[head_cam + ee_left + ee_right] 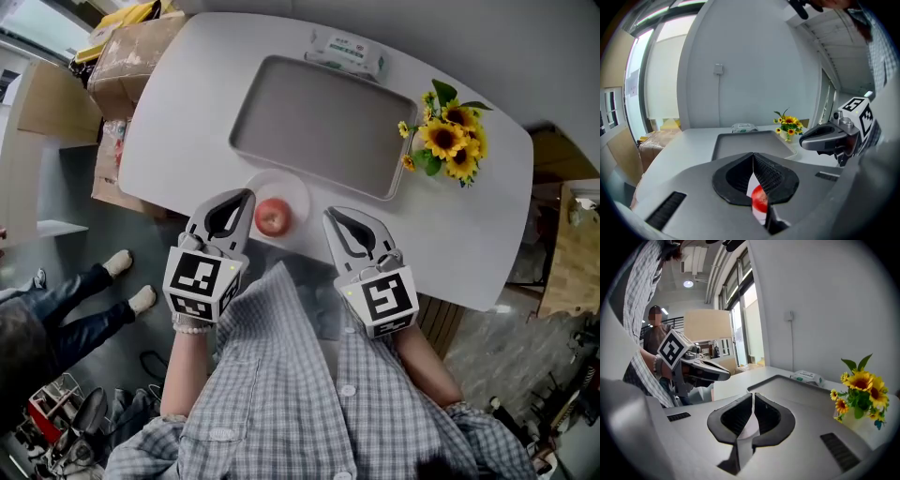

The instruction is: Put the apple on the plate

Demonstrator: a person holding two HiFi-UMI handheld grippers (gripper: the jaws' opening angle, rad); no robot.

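Note:
A red apple [272, 217] rests on a small white plate [296, 190] at the table's near edge. My left gripper [247, 196] is just left of the apple, jaws shut and empty, its tip beside the plate. My right gripper [329, 216] is a little to the right of the plate, also shut and empty. In the left gripper view the apple [759, 199] shows below the shut jaws of the left gripper [753, 155], with the right gripper [824, 138] off to the right. The right gripper view shows the right gripper [753, 395] shut and the left gripper [704, 370] at left.
A grey tray [314, 124] lies across the middle of the white table [187, 103]. Sunflowers [450, 136] stand at the right, a wipes pack [347, 52] at the far edge. Cardboard boxes [131, 52] stand at the table's left; a person's legs [75, 300] are on the floor there.

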